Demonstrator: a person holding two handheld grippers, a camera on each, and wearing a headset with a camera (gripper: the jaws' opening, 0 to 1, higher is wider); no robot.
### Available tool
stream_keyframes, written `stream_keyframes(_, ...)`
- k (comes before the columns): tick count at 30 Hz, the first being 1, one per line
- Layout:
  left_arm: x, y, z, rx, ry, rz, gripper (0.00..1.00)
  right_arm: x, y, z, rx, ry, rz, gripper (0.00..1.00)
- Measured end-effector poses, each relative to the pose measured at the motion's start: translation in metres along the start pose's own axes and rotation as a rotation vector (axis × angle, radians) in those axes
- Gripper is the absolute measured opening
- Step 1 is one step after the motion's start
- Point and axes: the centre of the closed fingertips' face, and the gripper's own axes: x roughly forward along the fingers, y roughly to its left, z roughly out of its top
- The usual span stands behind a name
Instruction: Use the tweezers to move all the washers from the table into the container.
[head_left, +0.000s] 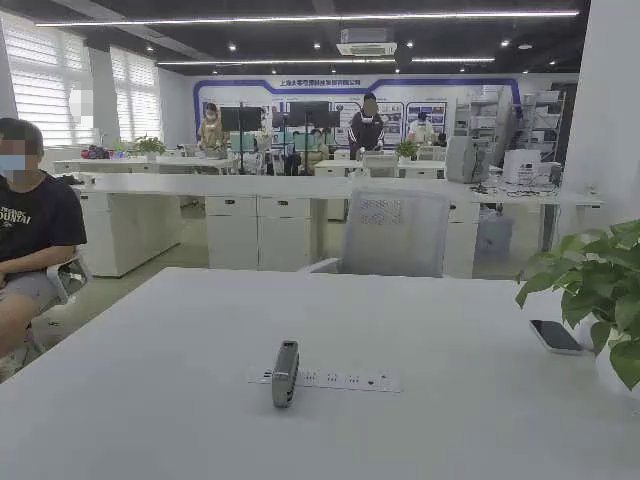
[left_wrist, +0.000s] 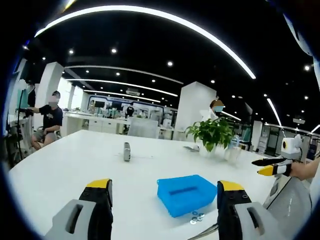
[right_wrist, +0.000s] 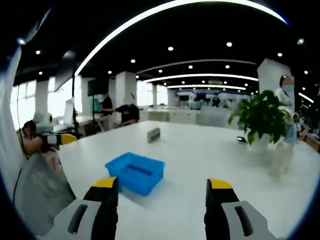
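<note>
My left gripper (left_wrist: 164, 185) and right gripper (right_wrist: 162, 183) hang with jaws apart, empty. Washers (left_wrist: 197, 217) lie at the container's (left_wrist: 186, 194) five o'clock on the table (left_wrist: 75, 170); I'd grip the tweezers (left_wrist: 206, 231) beside them squarely first.

- L tongs (left_wrist: 165, 187): jaws wide apart, nothing between them, yellow tips level.
- R tongs (right_wrist: 162, 187): same, jaws wide apart and empty.
- In L gripper view, a hand (left_wrist: 301, 170) holds R tongs out at far right, tips pointing inward.

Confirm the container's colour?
The container is bright blue; it shows best in the right gripper view.
</note>
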Motion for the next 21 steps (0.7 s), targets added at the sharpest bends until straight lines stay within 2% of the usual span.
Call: stream_keyframes(21, 0.0002, 0.0005, -0.0012, -0.003, 0.007, 0.000, 0.85, 0.0006, 0.0013, -0.0009, -0.002, 0.007, 0.007, 0.68)
